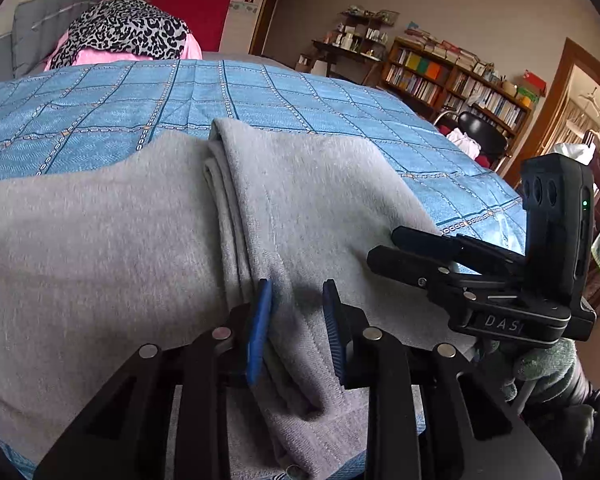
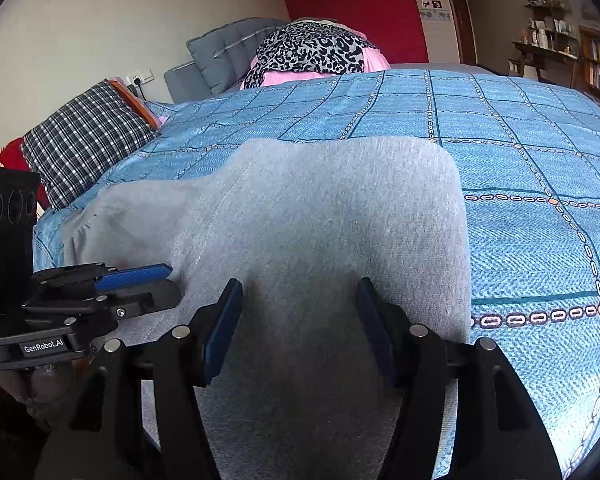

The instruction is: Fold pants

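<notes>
Grey sweatpants point(image 1: 140, 240) lie on the blue patterned bedspread point(image 1: 300, 96), with a folded ridge running down their middle. My left gripper point(image 1: 296, 320) is open, its blue pads on either side of that ridge near the front edge. My right gripper point(image 2: 300, 320) is open over the flat grey cloth point(image 2: 320, 220). The right gripper shows in the left wrist view point(image 1: 388, 246), resting at the cloth's right edge. The left gripper shows in the right wrist view point(image 2: 168, 280), at the cloth's left.
A leopard-print and pink pile point(image 2: 312, 56) and grey cushions point(image 2: 228, 48) sit at the bed's far end. A checked pillow point(image 2: 80, 136) lies at the left. Bookshelves point(image 1: 460, 80) and a black chair point(image 1: 480, 132) stand beyond the bed's right side.
</notes>
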A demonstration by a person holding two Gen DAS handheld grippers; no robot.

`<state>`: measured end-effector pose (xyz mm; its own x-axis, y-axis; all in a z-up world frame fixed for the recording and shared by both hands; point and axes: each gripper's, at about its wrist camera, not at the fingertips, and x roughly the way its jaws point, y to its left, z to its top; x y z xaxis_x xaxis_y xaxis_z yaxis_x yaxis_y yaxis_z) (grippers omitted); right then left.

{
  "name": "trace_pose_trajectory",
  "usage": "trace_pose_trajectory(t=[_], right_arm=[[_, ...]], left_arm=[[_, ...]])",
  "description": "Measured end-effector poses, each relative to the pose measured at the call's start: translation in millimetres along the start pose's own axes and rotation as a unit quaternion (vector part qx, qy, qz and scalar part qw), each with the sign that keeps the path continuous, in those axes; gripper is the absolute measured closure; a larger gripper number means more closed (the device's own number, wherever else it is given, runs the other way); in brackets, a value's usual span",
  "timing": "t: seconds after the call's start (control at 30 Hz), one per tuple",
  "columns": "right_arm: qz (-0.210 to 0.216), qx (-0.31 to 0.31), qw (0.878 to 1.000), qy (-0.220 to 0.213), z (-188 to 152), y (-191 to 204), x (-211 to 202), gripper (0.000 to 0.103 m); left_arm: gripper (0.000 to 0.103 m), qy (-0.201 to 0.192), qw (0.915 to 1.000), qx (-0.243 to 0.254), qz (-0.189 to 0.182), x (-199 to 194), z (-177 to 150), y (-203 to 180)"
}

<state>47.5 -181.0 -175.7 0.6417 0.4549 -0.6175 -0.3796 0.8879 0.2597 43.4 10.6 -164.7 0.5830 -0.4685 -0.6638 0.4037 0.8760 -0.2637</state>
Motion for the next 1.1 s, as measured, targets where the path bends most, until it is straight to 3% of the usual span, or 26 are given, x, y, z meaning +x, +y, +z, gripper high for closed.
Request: trace_pose_trajectory(t=[0.27, 0.33, 0.4, 0.6, 0.63, 0.77, 0.9, 1.1], right_arm=[[-0.030, -0.046, 0.998, -0.012, -13.5, 13.1, 8.5, 0.033], [-0.031, -0.045, 0.998, -0.011, -14.2, 12.4, 8.7, 0.033], [-0.032, -0.045, 0.998, -0.011, -14.3, 12.4, 8.9, 0.033], [-0.046, -0.050, 0.998, -0.010, -14.6, 17.3, 10.3, 0.032], [-0.047, -0.049, 0.998, -0.010, -13.6, 18.5, 11.1, 0.032], [-0.050, -0.049, 0.998, -0.009, -13.0, 19.9, 11.5, 0.032], [-0.056, -0.050, 0.997, -0.007, -12.9, 21.5, 11.9, 0.031], [-0.064, -0.052, 0.997, -0.005, -12.0, 24.7, 13.5, 0.031]], left_arm=[[0.076, -0.027, 0.9988, -0.040, -0.011, -10.3, -11.5, 19.5], [0.050, -0.034, 0.9974, -0.060, 0.019, -21.1, -13.1, 30.2], [0.050, -0.048, 0.9954, -0.076, 0.035, -36.7, -15.4, 42.7], [0.044, -0.091, 0.9811, -0.128, 0.112, -89.9, -23.8, 86.5], [0.039, -0.095, 0.9779, -0.138, 0.125, -97.0, -25.8, 93.5], [0.036, -0.108, 0.9633, -0.187, 0.160, -120.1, -38.5, 121.7], [0.036, -0.121, 0.9521, -0.225, 0.168, -138.5, -53.6, 143.5], [0.036, -0.133, 0.9493, -0.242, 0.149, -152.2, -62.3, 155.2]])
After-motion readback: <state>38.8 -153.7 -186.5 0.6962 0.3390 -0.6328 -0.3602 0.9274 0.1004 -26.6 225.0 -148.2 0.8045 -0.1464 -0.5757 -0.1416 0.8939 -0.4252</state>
